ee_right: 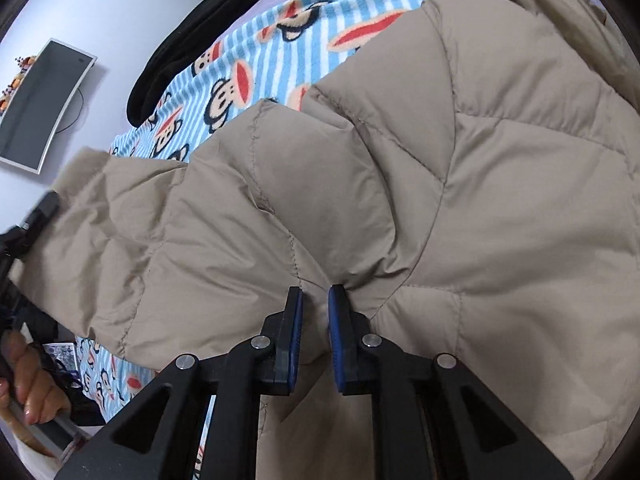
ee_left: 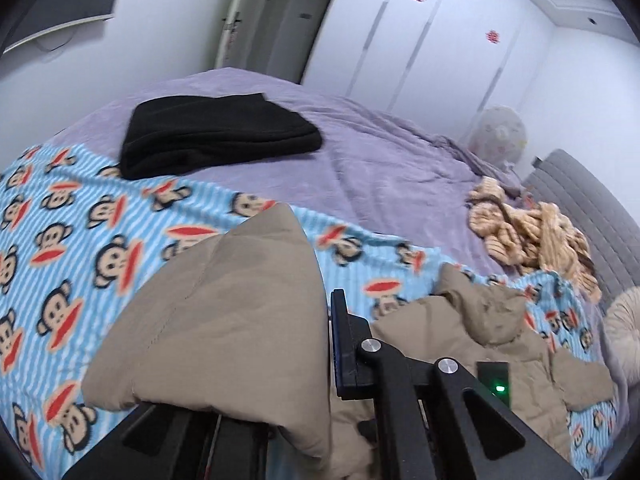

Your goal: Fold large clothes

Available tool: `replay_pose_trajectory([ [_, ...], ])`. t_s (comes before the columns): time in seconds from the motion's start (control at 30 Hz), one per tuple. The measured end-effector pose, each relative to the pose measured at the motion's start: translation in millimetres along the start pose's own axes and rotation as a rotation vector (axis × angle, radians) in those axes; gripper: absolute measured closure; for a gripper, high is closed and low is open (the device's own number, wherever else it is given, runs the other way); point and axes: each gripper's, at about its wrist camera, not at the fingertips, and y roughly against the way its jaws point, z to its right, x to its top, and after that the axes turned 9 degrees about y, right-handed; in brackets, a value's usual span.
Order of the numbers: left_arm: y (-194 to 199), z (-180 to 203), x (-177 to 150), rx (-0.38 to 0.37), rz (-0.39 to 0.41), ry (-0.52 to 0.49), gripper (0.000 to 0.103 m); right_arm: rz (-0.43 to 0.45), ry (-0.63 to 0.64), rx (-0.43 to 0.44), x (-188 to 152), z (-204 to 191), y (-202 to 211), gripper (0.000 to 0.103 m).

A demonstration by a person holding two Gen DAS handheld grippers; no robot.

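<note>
Bunching between the right tool [ee_right: 315, 300], the beige jacket [ee_right: 440, 200] spreads beyond.

The coat [ee_right: 460, 200] is showing smooth, matt, quilted cloth with stitched seams. The blanket [ee_left: 100, 216] is looking like soft, fuzzy fleece, and the sheet [ee_left: 380, 160] like plush matt cloth. The gripper [ee_right: 315, 312] is showing matt black plastic, blue pads [ee_right: 337, 332] and shiny metal pins.

Left tool [ee_left: 324, 344]: jaws closed on a fold of fabric, pitched downward. Right tool [ee_right: 315, 300]: pitched steeply downward, blue pads [ee_right: 335, 320] nearly together, fabric pinched between them. A bare hand [ee_right: 28, 384] grips a handle left of the right tool.
</note>
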Motion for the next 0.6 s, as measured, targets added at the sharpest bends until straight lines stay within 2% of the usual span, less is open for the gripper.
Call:
replay_pose_trajectory([
  [0.17,-26.4,114.1,-25.9,-0.126,-0.064,-0.159,0.093,-0.028,-0.017,0.088,-3.8,13.2,17.7,0.088],
  [0.23,-41.7,157.0,-43.5,-0.184,-0.117,-0.203,0.093,0.004,-0.047,0.079,-11.8,29.9,43.0,0.088],
  [0.3,-58.3,196.7,-68.0,-0.214,-0.164,-0.259,0.093,0.036,-0.062,0.025,-22.6,50.5,70.1,0.088],
  [0.37,-77.9,223.1,-101.4,-0.201,-0.21,-0.31,0.093,0.074,-0.094,-0.112,-42.7,93.5,115.4,0.088],
  [0.4,-90.1,232.7,-117.6,-0.179,-0.241,-0.33,0.093,0.074,-0.094,-0.112,-42.7,93.5,115.4,0.088],
  [0.53,-135.8,230.4,-178.4,-0.056,-0.376,-0.361,0.093,0.088,-0.184,-0.225,-68.6,156.8,158.5,0.088],
  [0.6,-139.9,225.1,-192.0,-0.014,-0.39,-0.376,0.092,0.085,-0.234,-0.246,-78.4,180.4,167.4,0.088],
])
